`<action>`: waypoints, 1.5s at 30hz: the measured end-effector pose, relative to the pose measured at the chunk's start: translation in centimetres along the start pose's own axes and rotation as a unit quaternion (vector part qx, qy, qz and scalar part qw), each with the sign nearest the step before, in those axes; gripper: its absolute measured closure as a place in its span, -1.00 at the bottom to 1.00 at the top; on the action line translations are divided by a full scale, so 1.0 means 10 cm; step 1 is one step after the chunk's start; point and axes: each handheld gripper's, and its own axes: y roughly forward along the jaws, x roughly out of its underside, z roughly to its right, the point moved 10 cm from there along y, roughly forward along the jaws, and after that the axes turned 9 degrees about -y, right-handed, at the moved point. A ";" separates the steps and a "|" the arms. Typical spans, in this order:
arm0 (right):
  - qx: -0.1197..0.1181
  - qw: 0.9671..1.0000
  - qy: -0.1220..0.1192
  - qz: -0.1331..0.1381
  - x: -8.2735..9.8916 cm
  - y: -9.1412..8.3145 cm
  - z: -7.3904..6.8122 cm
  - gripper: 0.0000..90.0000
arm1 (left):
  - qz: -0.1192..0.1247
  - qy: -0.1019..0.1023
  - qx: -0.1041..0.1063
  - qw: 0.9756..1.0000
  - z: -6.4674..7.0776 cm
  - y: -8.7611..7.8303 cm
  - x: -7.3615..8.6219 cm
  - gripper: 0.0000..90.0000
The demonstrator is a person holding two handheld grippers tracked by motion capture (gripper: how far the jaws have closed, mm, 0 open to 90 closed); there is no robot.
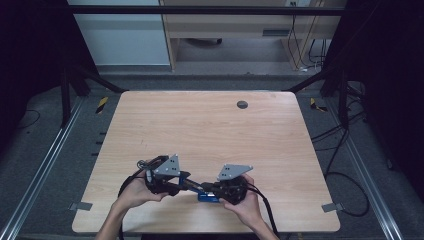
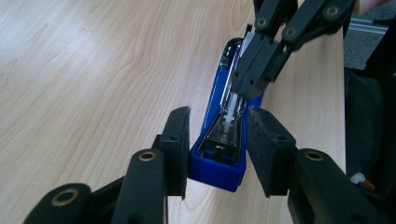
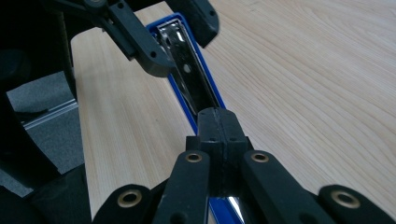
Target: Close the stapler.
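The long blue plastic stapler with its shiny metal staple channel (image 2: 224, 116) lies near the pale wooden table's (image 1: 210, 130) front edge — between both grippers. The left gripper (image 2: 217, 140) clamps its blue end; the right gripper (image 3: 218, 123) rests its jaws — pressed fully together — on the channel.

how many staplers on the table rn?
1. The blue stapler lies opened near the table's front edge, between the two grippers: left gripper straddles one end, right gripper is closed over the metal track. Nothing suggests another hidden.
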 end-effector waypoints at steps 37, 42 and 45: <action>0.003 1.000 -0.008 -0.011 0.01 0.11 0.02 1.00 | 0.085 -0.053 -0.021 0.995 -0.06 -0.14 -0.25 0.15; 0.003 1.000 -0.008 -0.011 0.01 0.10 0.02 1.00 | 0.109 -0.066 -0.045 0.991 -0.14 -0.25 -0.26 0.17; 0.004 1.000 -0.009 -0.010 0.01 0.10 0.02 1.00 | 0.117 -0.081 -0.065 0.988 -0.21 -0.29 -0.22 0.20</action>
